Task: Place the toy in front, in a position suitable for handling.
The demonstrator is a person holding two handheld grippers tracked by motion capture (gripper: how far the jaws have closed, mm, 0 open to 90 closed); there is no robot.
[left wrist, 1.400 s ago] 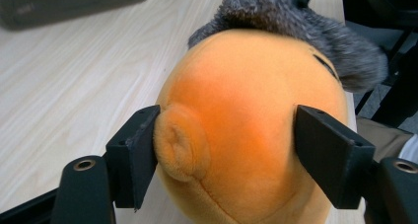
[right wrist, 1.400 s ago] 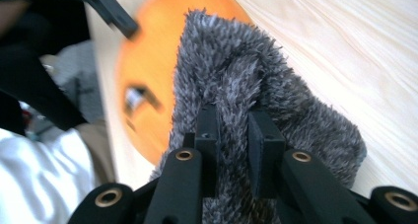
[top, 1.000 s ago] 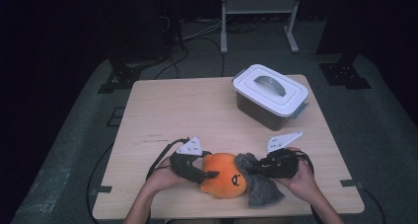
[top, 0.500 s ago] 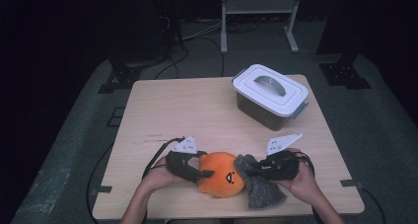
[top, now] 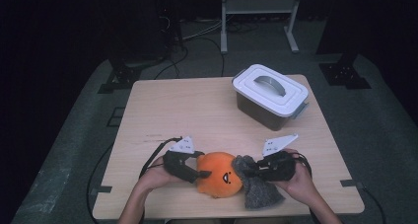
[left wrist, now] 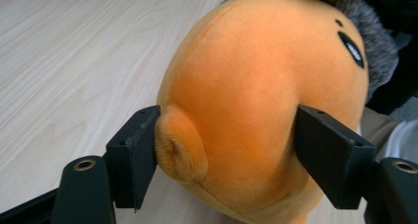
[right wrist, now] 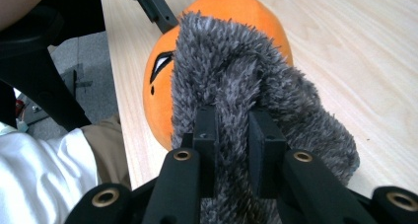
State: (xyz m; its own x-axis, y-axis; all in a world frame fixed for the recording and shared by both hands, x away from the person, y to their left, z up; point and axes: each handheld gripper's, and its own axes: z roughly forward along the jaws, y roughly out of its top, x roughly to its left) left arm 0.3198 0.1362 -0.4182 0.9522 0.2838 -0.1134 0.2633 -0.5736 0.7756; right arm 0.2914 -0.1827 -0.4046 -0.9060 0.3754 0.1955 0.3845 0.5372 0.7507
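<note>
Left claw [left wrist: 224, 150] straddled the orange plush [left wrist: 256, 95], its jaws having just been widening.
Right claw [right wrist: 231, 130] pinched the toy's grey furry part [right wrist: 256, 86], just beside the left claw on the tabletop [top: 197, 115]; farther off stood a lidded box [top: 270, 93].

A round orange plush toy [top: 220, 174] with a small embroidered face and a stubby ear lies on the pale wooden surface [top: 207, 115] near its front edge. A shaggy grey plush piece [top: 257, 188] is touching its right side, draped from the toy down onto the surface.
</note>
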